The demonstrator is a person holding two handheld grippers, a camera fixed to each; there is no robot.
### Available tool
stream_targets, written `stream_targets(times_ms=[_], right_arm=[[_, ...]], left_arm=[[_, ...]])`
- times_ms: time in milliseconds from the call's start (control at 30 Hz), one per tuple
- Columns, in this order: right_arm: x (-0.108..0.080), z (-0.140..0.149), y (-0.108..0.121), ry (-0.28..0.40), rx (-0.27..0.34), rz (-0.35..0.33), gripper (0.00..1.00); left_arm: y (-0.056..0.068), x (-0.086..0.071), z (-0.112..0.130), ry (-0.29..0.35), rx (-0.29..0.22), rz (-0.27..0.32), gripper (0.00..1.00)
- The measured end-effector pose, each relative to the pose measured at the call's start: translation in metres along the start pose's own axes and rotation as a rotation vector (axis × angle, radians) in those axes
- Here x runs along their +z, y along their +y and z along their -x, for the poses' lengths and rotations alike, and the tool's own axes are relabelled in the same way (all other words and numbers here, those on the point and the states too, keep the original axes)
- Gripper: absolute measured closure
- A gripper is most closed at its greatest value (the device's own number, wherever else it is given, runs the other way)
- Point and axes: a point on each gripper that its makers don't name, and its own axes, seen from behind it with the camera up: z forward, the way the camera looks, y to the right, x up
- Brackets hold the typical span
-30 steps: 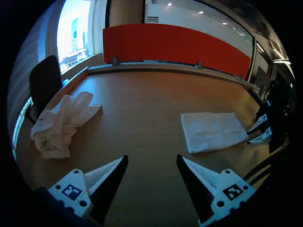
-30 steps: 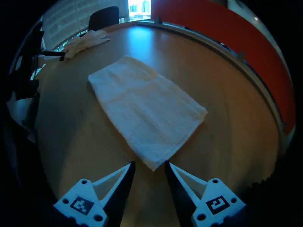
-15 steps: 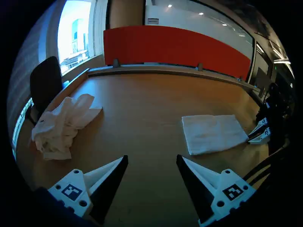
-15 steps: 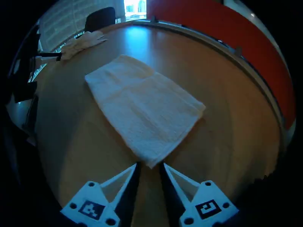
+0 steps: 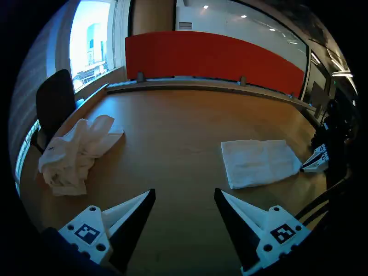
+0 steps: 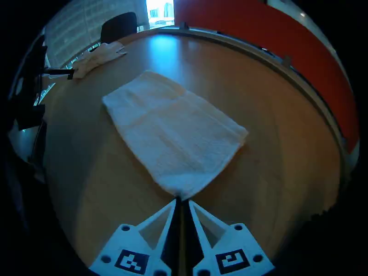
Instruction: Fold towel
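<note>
While the left gripper [image 5: 184, 198] hovers wide open above the table [image 5: 184, 124], the right gripper [image 6: 183, 202] is clenched on the near corner of the towel [image 6: 175, 133].

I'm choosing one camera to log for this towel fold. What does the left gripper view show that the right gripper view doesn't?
The left gripper view adds the left gripper, fingers open over the wooden table, and ceiling lights. The right gripper view adds a close look at the right gripper, fingers closed to a slit on the near corner of the folded white towel. Both share that towel, the crumpled white cloth, the black chair and the red partition panel.
</note>
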Motion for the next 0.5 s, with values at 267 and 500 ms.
stream_targets(times_ms=[267, 500], right_arm=[[-0.01, -0.031, 0.002, 0.063, -0.016, 0.02, 0.94], [-0.021, -0.069, 0.001, 0.121, -0.069, 0.028, 0.94]], left_arm=[[0.0, 0.001, -0.001, 0.003, -0.003, -0.001, 0.05], [-0.001, -0.001, -0.005, 0.013, -0.004, -0.001, 0.05]])
